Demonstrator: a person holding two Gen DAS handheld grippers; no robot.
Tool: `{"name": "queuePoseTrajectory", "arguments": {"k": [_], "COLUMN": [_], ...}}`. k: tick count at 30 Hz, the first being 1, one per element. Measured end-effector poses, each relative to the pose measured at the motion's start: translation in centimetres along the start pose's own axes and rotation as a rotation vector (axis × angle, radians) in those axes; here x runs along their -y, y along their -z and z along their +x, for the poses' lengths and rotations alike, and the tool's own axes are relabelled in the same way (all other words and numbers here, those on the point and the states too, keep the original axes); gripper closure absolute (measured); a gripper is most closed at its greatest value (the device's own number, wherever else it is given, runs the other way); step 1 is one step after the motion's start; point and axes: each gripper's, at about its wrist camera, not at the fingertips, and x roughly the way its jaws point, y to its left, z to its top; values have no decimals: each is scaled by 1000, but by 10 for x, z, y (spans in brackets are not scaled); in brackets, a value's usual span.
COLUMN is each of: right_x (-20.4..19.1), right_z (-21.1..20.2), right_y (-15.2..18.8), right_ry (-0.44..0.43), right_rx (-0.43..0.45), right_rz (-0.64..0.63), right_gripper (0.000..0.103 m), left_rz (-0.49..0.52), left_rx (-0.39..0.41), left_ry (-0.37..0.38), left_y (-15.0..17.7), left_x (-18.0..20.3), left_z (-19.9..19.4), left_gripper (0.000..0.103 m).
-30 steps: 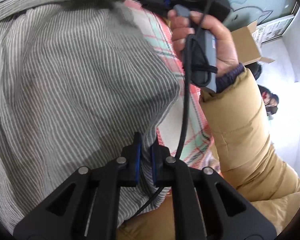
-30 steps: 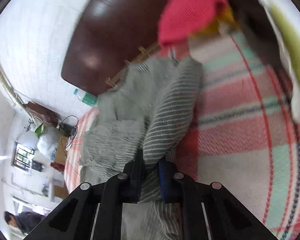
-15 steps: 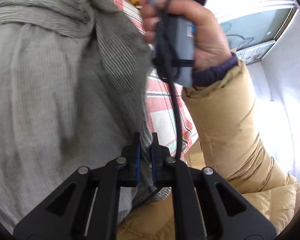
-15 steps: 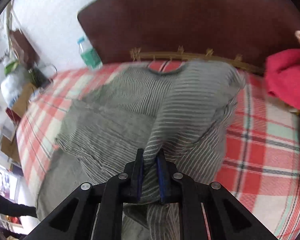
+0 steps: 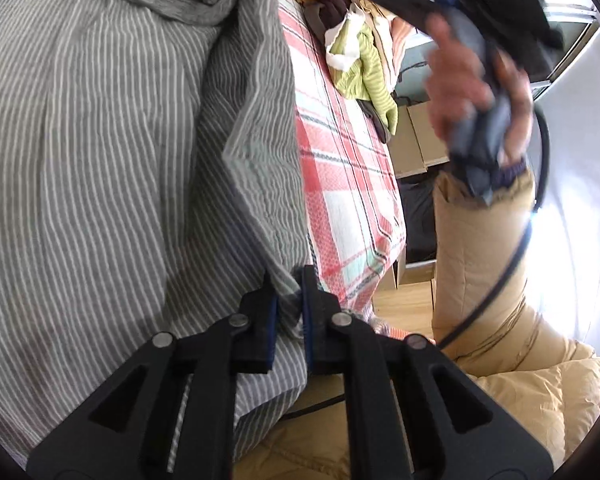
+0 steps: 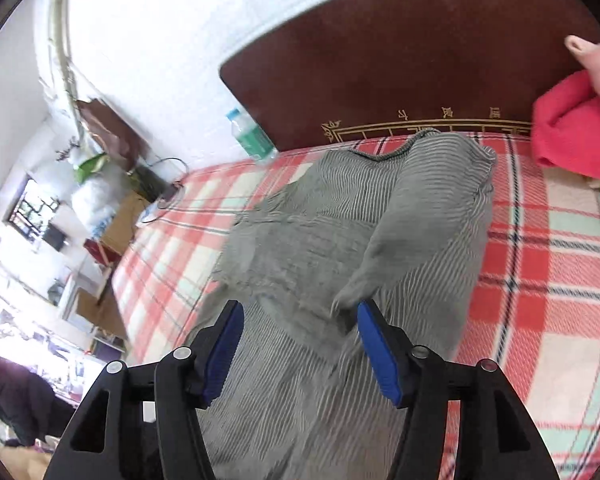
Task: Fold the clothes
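Released, striped shirt seemingly lies below opening right gripper.

Bed: covered by a plaid sheet in red, white and pale green with dark lines; dark brown headboard with gold trim at the far end. On it: grey striped garment, spread and partly folded mid-bed; red cloth near the headboard; heap of mixed clothes, yellow-green piece uppermost, at the bed's edge.
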Motion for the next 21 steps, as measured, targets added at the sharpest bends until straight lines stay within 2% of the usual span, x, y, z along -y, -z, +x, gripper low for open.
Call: {"name": "queuePoseTrajectory", "arguments": {"k": [2,7,11,13,15,17,21], "right_x": [5,11,44,57,49,28,2], "right_z": [-17,1,17,21,32,53,113], "right_y": [19,39,21,9,-7,-20,-24], "right_ry": [3,160,258,234,231,254,308], "right_rx": [17,16,90,121,124,78,-128], "right_rz": [-15,-13,106,165,121,7,-151], "right_gripper": [38,38,39,39,40,40,40], "left_rz": [-2,-10,-26,-28,-26,-20,-6], "left_rx": [-5,-4,-1,1,0,-3,-15], "left_ry": [2,-2,-13,-22,-29,-39,-55], "left_y": [2,13,17,19,19,20,23], "left_x": [-1,-14,-16,-16,-16,-16,-16], "left_z": [0,9,7,7,8,7,8], "left_gripper": [93,93,93,93,93,93,93]}}
